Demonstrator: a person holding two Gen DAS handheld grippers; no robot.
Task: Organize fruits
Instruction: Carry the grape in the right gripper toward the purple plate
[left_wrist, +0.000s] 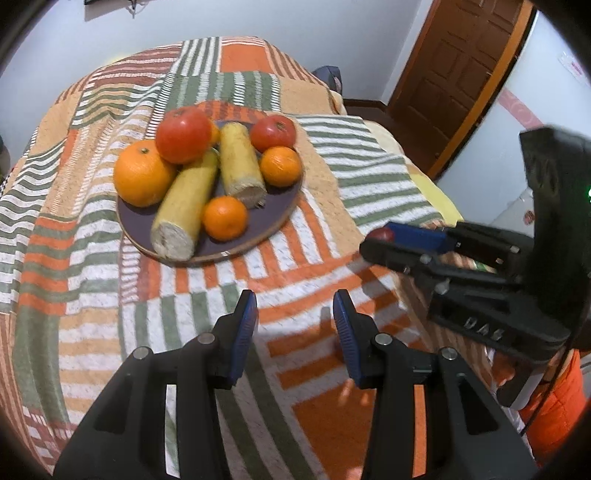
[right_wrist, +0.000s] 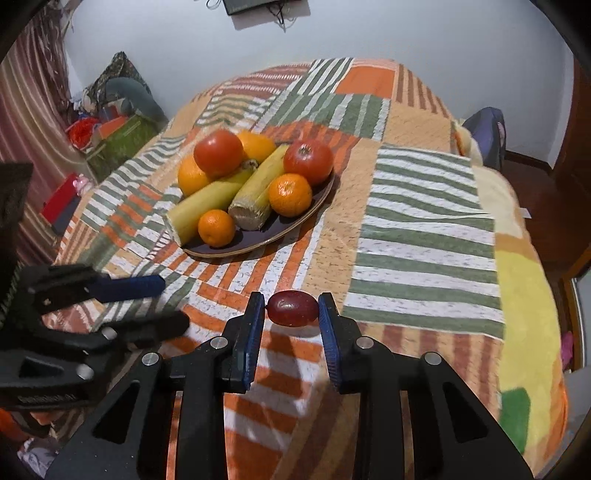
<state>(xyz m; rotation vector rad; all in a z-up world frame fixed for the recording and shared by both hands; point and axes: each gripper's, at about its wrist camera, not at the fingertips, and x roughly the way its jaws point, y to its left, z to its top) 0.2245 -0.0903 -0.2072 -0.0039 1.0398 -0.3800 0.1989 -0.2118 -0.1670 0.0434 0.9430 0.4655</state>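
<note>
Grape (right_wrist: 293, 308) was dark red; plate (right_wrist: 280, 225) purple; oranges (right_wrist: 290, 194) orange; blanket (right_wrist: 424, 236) striped orange, green, white.

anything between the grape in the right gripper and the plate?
No object. In the right wrist view only bare striped blanket separates the grape, pinched in the right gripper, from the plate. The left gripper sits off to the side.

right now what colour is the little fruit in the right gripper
Dark red, a grape, clearest in the right wrist view.
</note>
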